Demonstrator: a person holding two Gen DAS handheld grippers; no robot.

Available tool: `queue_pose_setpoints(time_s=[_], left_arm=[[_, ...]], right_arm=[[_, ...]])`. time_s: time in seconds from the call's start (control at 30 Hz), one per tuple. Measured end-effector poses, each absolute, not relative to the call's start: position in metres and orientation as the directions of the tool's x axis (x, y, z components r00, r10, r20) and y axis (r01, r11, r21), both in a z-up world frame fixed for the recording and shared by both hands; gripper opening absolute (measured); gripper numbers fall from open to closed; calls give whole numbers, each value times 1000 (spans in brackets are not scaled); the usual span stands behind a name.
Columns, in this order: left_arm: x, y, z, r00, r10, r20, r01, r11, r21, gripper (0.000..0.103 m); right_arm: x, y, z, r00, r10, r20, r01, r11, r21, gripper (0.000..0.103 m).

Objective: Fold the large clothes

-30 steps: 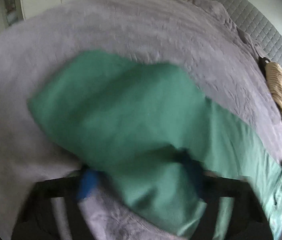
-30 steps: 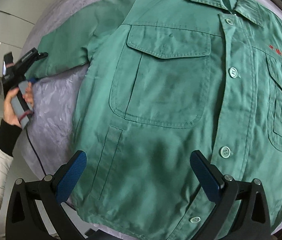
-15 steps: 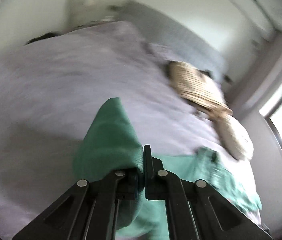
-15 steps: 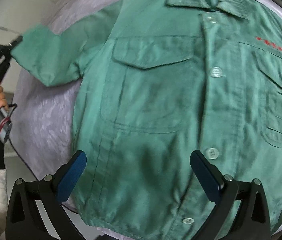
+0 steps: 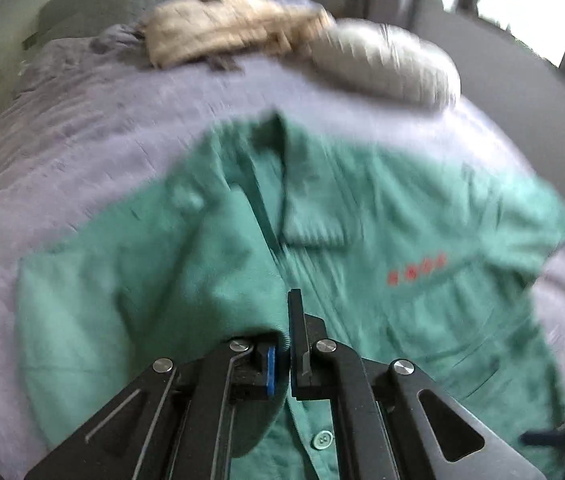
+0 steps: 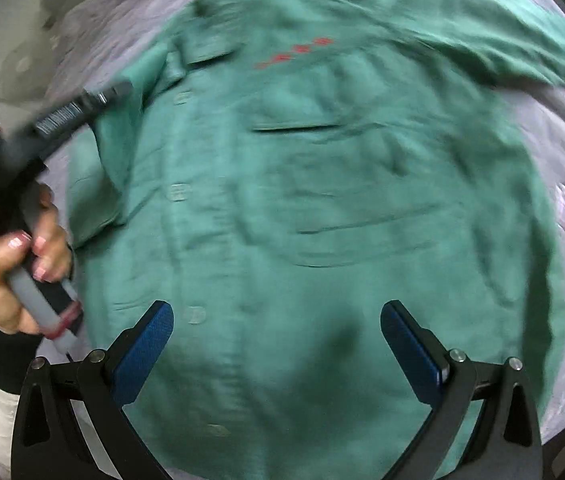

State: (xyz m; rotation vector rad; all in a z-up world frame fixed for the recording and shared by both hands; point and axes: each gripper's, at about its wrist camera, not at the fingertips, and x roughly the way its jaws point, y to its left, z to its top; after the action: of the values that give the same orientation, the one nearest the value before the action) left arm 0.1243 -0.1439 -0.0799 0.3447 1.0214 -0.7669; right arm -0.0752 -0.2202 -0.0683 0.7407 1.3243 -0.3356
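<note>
Beige bundle [image 5: 226, 26] & grey pillow [image 5: 386, 62] beyond green shirt [image 6: 322, 208] on lilac bedspread [image 5: 62, 152], window behind; left gripper [image 5: 286, 344] clenched on sleeve [image 5: 130, 288], right gripper [image 6: 278, 344] wide apart w/ nothing in it.

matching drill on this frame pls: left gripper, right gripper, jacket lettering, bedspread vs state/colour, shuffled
Things:
1. left gripper
2. right gripper
3. lettering on the green jacket
4. bedspread

State or colour:
A. pale purple
B. open, over the jacket front
C. red
D. shut on the jacket sleeve

Pairs: 1-D, 2-B, 3-C, 4-A
</note>
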Motion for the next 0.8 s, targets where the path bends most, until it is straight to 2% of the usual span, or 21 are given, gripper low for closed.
queue_pose_setpoints(time_s=[0.07, 0.1, 0.13, 0.33, 0.47, 0.57, 0.67, 0.8], left_arm=[[111, -146, -99, 256, -345, -903, 727, 685, -56, 35], [107, -144, -103, 256, -323, -911, 723, 689, -41, 62], [103, -140, -104, 269, -320, -909, 720, 693, -31, 71], [85, -81, -56, 330, -376, -866, 697, 716, -45, 71], [100, -9, -42, 465, -255, -848, 550, 834, 51, 71], [112, 36, -62, 483, -111, -868, 465, 873, 147, 71], [117, 65, -95, 445, 2, -895, 425, 879, 214, 71], [120, 63, -117, 439, 38, -898, 421, 874, 243, 71]], right_arm=[[-81, -232, -75, 226, 183, -957, 636, 716, 287, 103], [-83, -235, -78, 222, 181, -958, 641, 713, 283, 103], [-84, -237, -78, 219, 176, -960, 644, 713, 278, 103], [-51, -246, -63, 247, 87, -965, 603, 766, 223, 103], [1, -227, -43, 291, 5, -957, 458, 877, 144, 103], [53, -191, -40, 302, -83, -950, 284, 959, 7, 103], [91, -152, -51, 338, -213, -917, 85, 977, -195, 103], [123, -109, -87, 376, -398, -837, -137, 869, -475, 103]])
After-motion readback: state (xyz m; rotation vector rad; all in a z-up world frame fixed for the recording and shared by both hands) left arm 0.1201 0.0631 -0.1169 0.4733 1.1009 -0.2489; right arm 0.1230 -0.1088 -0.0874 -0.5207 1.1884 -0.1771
